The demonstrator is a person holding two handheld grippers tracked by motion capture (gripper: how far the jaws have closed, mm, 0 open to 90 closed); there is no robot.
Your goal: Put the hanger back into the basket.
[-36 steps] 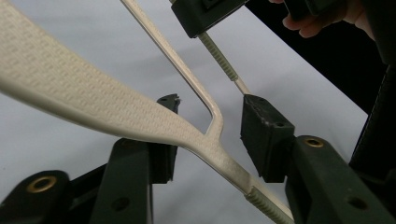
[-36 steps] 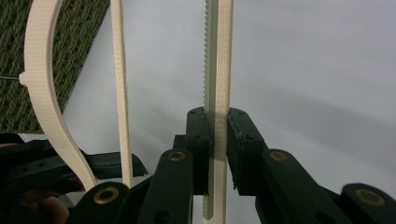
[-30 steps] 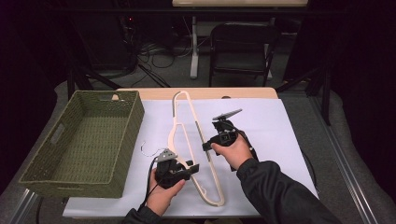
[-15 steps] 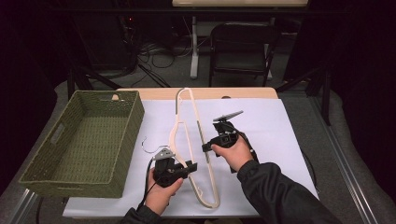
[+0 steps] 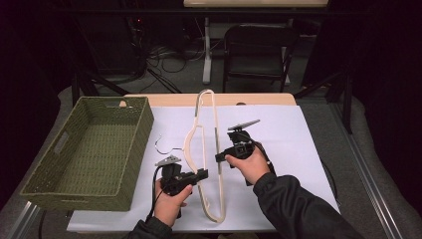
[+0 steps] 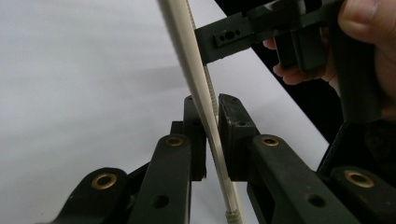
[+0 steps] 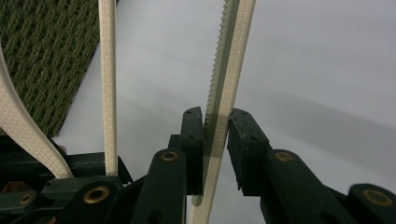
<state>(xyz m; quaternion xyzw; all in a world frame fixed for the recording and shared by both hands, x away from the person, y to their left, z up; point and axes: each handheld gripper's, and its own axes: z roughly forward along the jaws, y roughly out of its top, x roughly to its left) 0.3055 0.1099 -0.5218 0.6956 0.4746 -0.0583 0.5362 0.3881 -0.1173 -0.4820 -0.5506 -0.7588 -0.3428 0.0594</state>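
since a second ago the hanger (image 5: 205, 149) has swung: its near end has slid from my right toward the middle, and both my hands have shifted left with it.

my left gripper (image 5: 185, 178) has its fingers (image 6: 196, 135) closed on the cream shoulder rod, which runs up between them in the left gripper view. my right gripper (image 5: 234, 152) has its fingers (image 7: 192, 140) pinched on the toothed bottom bar, the serrated edge against one pad. the hanger lies long-ways on the white sheet (image 5: 293, 144) over the worktop, its far loop reaching the bare wooden edge (image 5: 259, 99).

my worry is twist: two grips on a thin, springy frame, and if my hands turn unequally the rod could flex or pop out of the left fingers, which hold a smooth round section. the toothed bar looks the surer hold. the wire hook (image 5: 163, 145) juts toward the woven basket (image 5: 89, 149) and could snag its rim if i swing that way.

the basket sits just left of the sheet, empty as far as i can see. a folding chair (image 5: 256, 50) and cables stand beyond the worktop, well clear.
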